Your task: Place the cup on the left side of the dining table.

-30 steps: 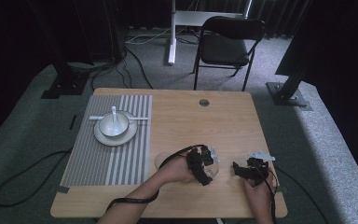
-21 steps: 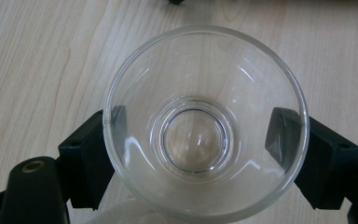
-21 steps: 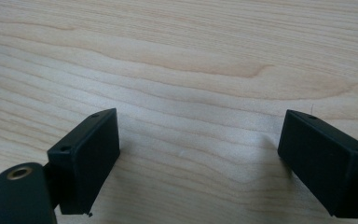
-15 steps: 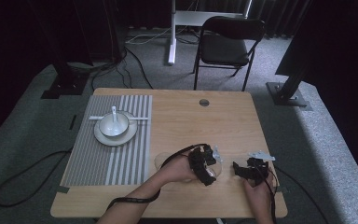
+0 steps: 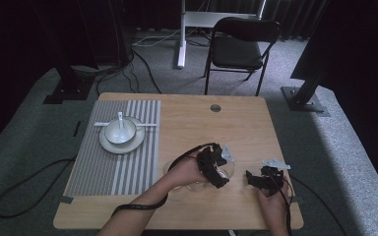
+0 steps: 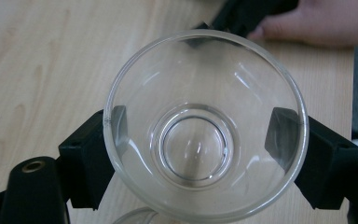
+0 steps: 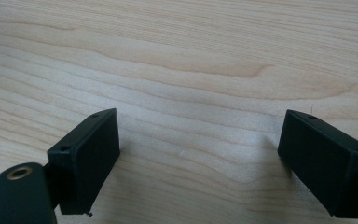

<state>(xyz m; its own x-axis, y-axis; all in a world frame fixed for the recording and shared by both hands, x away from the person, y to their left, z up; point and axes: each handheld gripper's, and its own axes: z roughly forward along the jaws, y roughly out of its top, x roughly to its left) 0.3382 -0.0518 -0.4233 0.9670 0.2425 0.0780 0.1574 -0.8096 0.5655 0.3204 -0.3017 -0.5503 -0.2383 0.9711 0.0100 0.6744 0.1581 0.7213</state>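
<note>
The clear glass bowl (image 6: 205,126) sits between the two black jaws of the left gripper (image 6: 205,140). In the left gripper view the jaws press on the bowl's outer wall from opposite sides, one at the left rim and one at the right, and their pads show through the glass. This view looks down into the bowl: the round base ring is at the centre, and the wooden table (image 6: 37,56) shows through it. At the bottom edge of this view the curved rim of a second glass item (image 6: 135,217) lies just under the held bowl; what it is cannot be told here.

The high view places the bowl (image 5: 225,170) at the front middle of the table (image 5: 192,118), with the left gripper (image 5: 216,172) over it and the person's left hand (image 5: 187,169) behind. More clear glass (image 5: 174,172) lies on the table beside that hand. Contact between jaws and glass is not readable in this view.

The right gripper (image 5: 256,179) rests near the front right of the table, apart from the bowl. In the right gripper view its jaws stand wide apart with bare wood (image 7: 191,70) between them and nothing held.

On the far left, a striped mat (image 5: 123,152) carries a white plate (image 5: 113,145), a white bowl (image 5: 120,132) and a spoon (image 5: 120,120).
</note>
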